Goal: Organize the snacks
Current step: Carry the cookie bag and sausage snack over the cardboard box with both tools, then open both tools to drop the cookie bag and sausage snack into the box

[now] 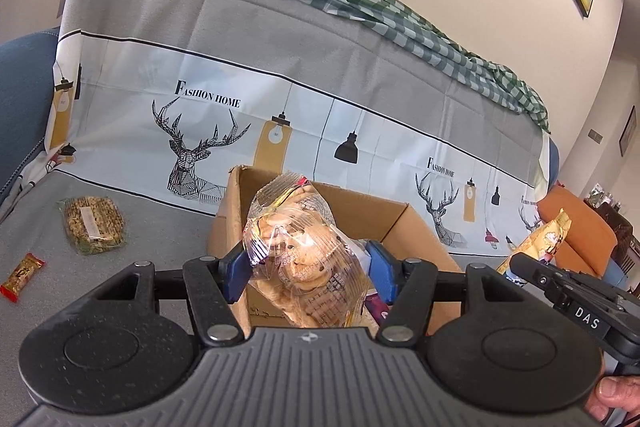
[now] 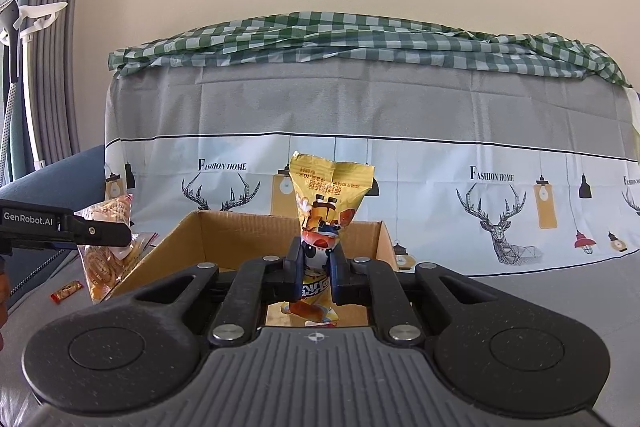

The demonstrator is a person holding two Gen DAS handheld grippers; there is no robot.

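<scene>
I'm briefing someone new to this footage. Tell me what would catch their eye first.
Two snack packs held up over an open cardboard box: the left hand-held gripper clamps a clear bag of cookies, the right hand-held gripper pinches a yellow snack packet. Behind hangs a deer-print cloth, and a seed bar pack lies left of the box.

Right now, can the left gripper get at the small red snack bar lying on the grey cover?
Probably not yet: the left gripper is shut on the cookie bag over the cardboard box. The red snack bar lies uncovered off to its left; only the full grip hinders.
</scene>
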